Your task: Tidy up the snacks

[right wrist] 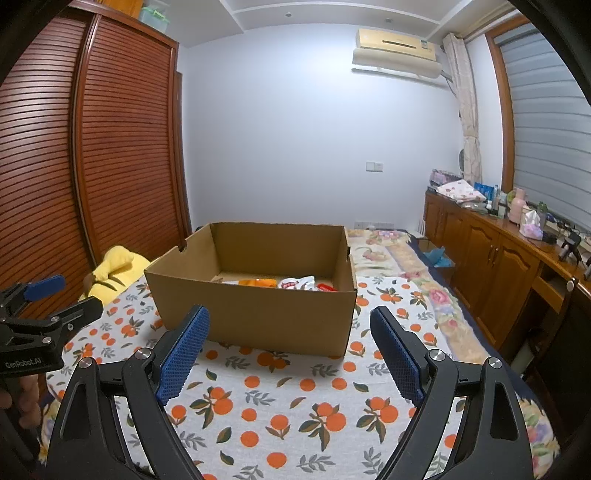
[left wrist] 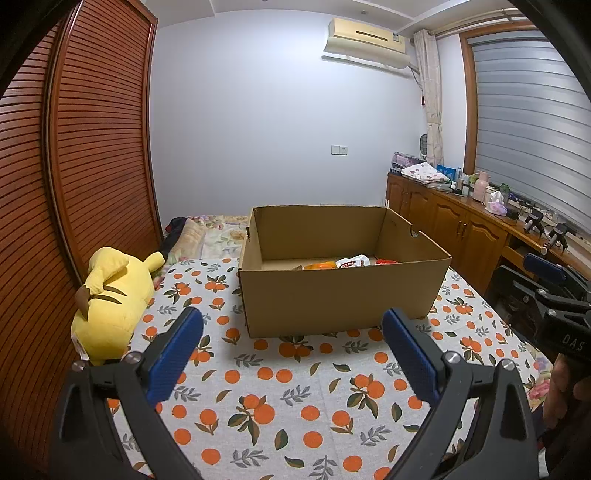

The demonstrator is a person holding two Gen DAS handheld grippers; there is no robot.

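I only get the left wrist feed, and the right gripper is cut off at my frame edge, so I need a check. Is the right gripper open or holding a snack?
Observer: The right gripper is open, with nothing between its fingers. It is short of the cardboard box.
Operator: What is past the box's right side? The box blocks that for me.
Observer: A teal item sits low down between the bed and the cabinets. I cannot tell what it is.
Operator: Is anything on top of the wardrobe?
Observer: A clear container with a green lid stands on top of the wardrobe.
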